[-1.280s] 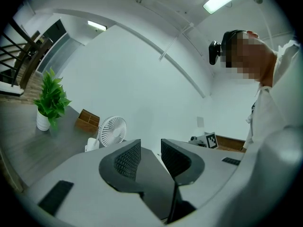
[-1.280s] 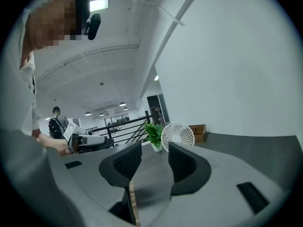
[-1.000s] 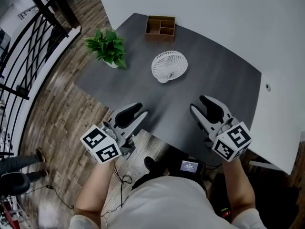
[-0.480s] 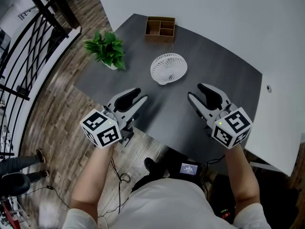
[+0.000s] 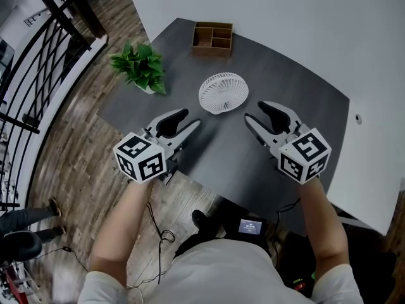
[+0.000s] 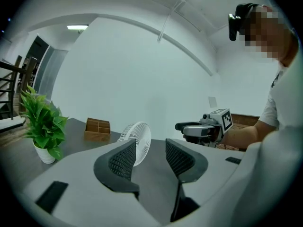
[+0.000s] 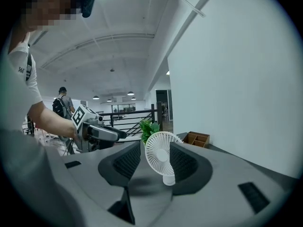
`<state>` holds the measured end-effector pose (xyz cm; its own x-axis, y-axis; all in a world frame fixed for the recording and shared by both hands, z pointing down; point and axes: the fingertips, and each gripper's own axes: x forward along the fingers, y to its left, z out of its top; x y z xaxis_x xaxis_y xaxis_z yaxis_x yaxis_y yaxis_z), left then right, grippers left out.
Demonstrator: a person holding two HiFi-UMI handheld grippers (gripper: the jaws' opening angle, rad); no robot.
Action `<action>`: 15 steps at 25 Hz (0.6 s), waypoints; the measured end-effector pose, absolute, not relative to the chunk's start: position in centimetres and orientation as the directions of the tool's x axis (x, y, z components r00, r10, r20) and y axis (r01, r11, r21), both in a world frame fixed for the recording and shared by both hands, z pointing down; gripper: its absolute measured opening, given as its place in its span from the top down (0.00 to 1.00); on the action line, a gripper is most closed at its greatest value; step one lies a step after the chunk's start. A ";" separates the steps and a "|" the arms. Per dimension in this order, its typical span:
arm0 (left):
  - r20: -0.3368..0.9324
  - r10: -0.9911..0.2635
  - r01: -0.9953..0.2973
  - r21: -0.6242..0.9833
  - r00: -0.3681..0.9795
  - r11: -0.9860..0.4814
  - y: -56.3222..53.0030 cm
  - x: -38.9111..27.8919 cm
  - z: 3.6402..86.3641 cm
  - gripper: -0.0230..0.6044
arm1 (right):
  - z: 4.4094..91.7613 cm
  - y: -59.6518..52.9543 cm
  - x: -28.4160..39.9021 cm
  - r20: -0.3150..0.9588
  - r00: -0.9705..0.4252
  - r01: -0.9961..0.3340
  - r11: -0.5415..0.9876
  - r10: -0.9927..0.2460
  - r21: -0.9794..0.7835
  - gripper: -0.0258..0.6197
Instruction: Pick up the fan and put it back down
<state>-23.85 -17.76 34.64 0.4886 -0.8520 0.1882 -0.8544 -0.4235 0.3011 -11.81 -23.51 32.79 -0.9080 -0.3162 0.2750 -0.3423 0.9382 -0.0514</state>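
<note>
A small white fan stands upright on the dark grey table, between my two grippers and a little beyond them. My left gripper sits over the table's near edge, left of the fan. Its jaws are open with nothing between them and have just been opening. In the left gripper view the fan shows ahead of the left gripper, apart from it. My right gripper is open and empty to the fan's right. In its own view the fan stands ahead of the right gripper, untouched.
A potted green plant stands at the table's left corner. A wooden compartment box sits at the far edge by the white wall. A black railing runs along the left over wooden floor. A person stands far off.
Both grippers have moved up the picture over the table towards the fan. The left jaws stand wider apart than before.
</note>
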 end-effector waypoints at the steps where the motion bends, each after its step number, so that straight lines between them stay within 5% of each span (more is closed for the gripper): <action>1: 0.193 -0.853 -0.857 0.301 0.485 -0.419 -18.1 -24.0 34.8 0.66 | 33.0 -23.8 -11.9 0.282 -0.906 -0.340 0.939 -0.315 -0.044 0.69; 15: 0.255 -0.851 -0.873 0.304 0.460 -0.380 -22.5 -25.0 37.2 0.62 | 36.0 -28.2 -13.9 0.389 -0.881 -0.300 0.954 -0.271 -0.017 0.62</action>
<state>-25.04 -22.49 37.17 0.4595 -0.8507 0.2553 -0.8733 -0.3805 0.3042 -13.88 -28.15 36.04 -0.8807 -0.2705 0.3887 -0.3004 0.9537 -0.0168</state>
